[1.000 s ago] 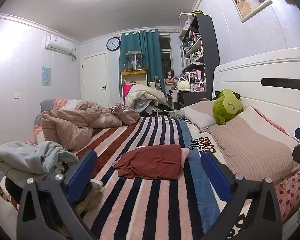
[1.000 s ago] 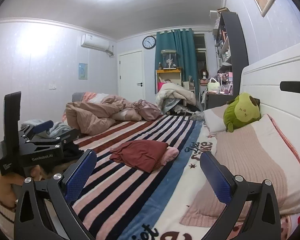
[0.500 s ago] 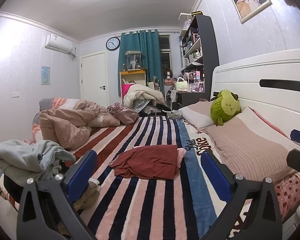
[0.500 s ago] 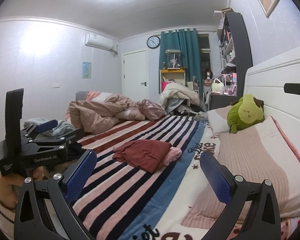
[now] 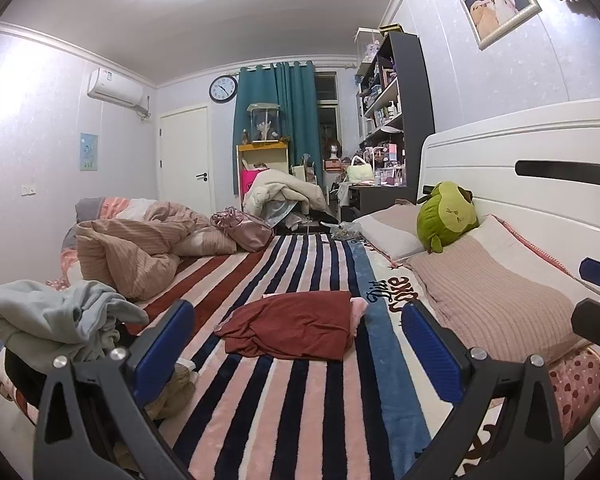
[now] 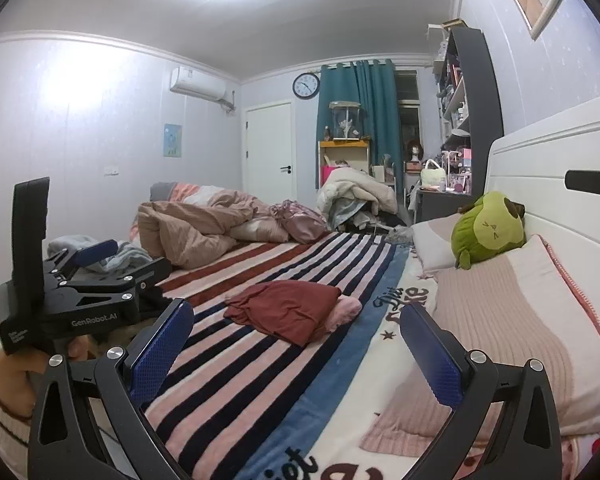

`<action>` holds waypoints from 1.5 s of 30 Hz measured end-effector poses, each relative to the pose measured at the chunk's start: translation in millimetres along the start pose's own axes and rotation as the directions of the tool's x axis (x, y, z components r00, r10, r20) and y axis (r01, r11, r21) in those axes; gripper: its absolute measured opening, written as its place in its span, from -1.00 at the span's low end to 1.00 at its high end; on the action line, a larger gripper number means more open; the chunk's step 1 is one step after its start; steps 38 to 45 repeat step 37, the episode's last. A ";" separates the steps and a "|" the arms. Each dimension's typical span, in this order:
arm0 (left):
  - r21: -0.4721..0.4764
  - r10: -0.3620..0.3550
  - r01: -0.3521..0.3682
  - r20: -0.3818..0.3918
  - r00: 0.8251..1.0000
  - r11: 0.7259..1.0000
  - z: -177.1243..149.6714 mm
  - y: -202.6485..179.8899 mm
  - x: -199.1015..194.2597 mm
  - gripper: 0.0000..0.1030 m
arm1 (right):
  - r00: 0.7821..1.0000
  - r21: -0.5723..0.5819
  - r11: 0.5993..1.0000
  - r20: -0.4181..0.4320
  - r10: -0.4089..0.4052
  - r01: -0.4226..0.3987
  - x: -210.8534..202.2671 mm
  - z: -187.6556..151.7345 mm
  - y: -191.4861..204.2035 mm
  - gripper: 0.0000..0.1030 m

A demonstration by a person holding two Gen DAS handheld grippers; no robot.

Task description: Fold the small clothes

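A dark red folded garment [image 5: 296, 326] lies on the striped blanket [image 5: 300, 400] in the middle of the bed, on top of a pink garment [image 5: 358, 306] whose edge shows at its right. It also shows in the right wrist view [image 6: 288, 310]. My left gripper [image 5: 298, 350] is open and empty, held above the near end of the bed. My right gripper [image 6: 296, 346] is open and empty, to the right near the pillows. The left gripper's body [image 6: 72, 280] shows at the left of the right wrist view.
A pile of loose light clothes [image 5: 48, 320] lies at the bed's left edge. A crumpled pink duvet [image 5: 140, 244] lies at the far left. Pillows [image 5: 488, 300] and a green plush toy [image 5: 446, 216] lie along the white headboard [image 5: 520, 152] at right.
Both grippers have drawn back and up a little from the bed. The red garment has not moved. Both grippers stay open.
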State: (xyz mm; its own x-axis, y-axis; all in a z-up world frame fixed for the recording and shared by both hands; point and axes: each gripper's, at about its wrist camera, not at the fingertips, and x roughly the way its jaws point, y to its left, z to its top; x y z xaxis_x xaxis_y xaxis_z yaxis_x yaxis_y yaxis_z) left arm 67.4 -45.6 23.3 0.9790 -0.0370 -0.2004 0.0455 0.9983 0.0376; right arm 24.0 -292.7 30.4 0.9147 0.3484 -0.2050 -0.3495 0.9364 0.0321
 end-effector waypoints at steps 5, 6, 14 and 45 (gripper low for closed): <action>0.001 0.003 -0.003 0.002 1.000 1.000 0.3 -0.5 -0.4 0.98 | 1.000 0.003 1.000 0.001 0.000 0.000 -0.5 0.2 0.9 1.00; 0.000 0.002 -0.002 0.001 1.000 1.000 0.1 0.0 -0.3 0.98 | 1.000 0.003 1.000 0.001 0.000 0.000 -0.6 0.3 0.8 1.00; -0.002 0.002 -0.002 0.000 1.000 1.000 0.4 -1.0 -1.1 0.98 | 1.000 0.003 1.000 0.000 0.001 -0.001 -0.7 0.5 -0.4 1.00; -0.007 -0.024 0.024 -0.025 0.999 1.000 -3.4 -0.1 3.1 0.98 | 1.000 0.003 1.000 -0.003 0.000 0.000 -0.1 0.2 1.3 1.00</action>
